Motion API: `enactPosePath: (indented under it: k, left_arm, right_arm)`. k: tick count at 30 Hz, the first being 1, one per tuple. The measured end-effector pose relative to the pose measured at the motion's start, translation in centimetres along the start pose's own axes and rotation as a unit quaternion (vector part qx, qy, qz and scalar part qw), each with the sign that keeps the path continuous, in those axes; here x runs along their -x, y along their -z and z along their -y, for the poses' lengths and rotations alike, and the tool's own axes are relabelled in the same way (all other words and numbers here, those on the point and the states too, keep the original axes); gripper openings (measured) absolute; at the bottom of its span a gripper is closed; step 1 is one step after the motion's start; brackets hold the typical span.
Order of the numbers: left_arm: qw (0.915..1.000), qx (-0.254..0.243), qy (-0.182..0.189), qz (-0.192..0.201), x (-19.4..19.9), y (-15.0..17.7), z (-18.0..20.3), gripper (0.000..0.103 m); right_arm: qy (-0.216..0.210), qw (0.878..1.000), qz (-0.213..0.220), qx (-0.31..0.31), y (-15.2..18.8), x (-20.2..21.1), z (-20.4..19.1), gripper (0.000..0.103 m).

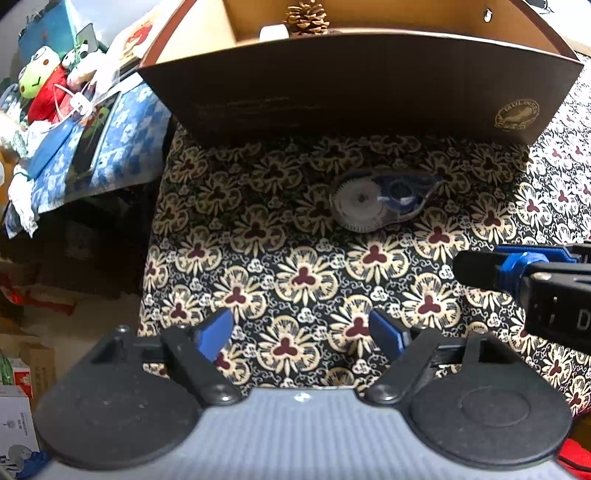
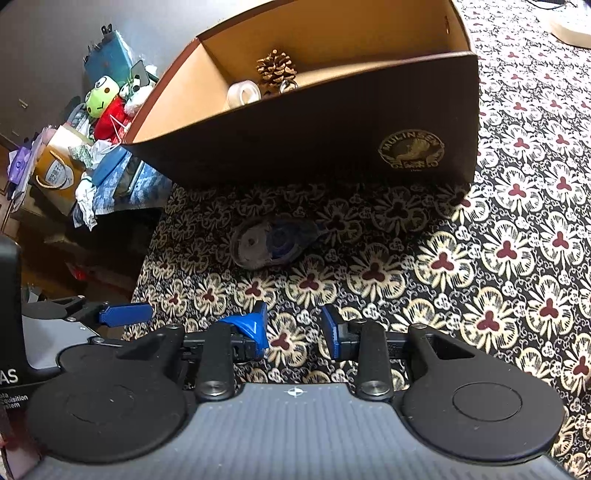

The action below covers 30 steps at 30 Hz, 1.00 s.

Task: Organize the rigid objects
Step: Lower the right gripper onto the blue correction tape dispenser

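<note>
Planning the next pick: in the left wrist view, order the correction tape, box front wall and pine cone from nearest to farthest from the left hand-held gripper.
From the left hand-held gripper:
1. Correction tape, on the cloth, ahead and slightly right.
2. Box front wall, just behind the tape.
3. Pine cone, inside the box.

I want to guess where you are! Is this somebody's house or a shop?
Most likely a lived-in room at home. A flowered cloth covers the table, a frog plush sits in a cluttered pile nearby, and an open box holds a pinecone and a tape roll.
</note>
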State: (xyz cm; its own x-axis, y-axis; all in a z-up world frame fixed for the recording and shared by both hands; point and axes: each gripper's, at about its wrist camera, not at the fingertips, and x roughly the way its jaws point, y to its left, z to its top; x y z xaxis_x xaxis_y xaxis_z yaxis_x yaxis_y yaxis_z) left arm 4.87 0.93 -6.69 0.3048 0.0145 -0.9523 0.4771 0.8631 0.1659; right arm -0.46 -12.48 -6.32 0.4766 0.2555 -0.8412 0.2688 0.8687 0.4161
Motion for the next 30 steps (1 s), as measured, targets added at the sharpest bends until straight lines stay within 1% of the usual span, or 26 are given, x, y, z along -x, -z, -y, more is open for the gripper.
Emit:
enactPosePath:
  k: [10, 15, 17, 20, 25, 28, 30]
  left_arm:
    - [0.9998, -0.014, 0.01, 0.014, -0.8, -0.5, -1.0, 0.082]
    - [0.9991, -0.019, 0.025, 0.027, -0.9, -0.8, -1.4, 0.082]
    - [0.9982, -0.018, 0.042, 0.039, -0.7, -1.0, -1.6, 0.082]
    - [0.9951, -0.022, 0.081, 0.052, -0.9, -1.3, -1.8, 0.082]
    - [0.991, -0.021, 0.123, 0.048, -2.1, -1.8, -2.1, 0.082]
    - [0.9873, -0.011, 0.15, 0.05, -2.6, -2.4, -2.7, 0.082]
    - [0.9857, -0.014, 0.158, 0.058, -2.7, -2.8, -2.9, 0.082]
  right_arm:
    - [0.002, 1.0, 0.02, -0.014, -1.0, -1.0, -1.0, 0.015]
    - [-0.002, 0.999, 0.031, -0.025, -1.5, -1.2, -1.2, 0.015]
    - [-0.002, 0.999, 0.037, -0.023, -1.7, -1.2, -1.3, 0.015]
    - [-0.002, 0.999, 0.043, -0.031, -2.2, -1.3, -1.1, 0.015]
    - [-0.01, 0.996, 0.043, -0.076, -3.0, -1.7, 0.2, 0.015]
    - [-0.013, 0.996, 0.04, -0.08, -3.5, -2.1, 0.5, 0.015]
    - [-0.016, 0.995, 0.034, -0.088, -3.8, -2.6, 0.6, 0.015]
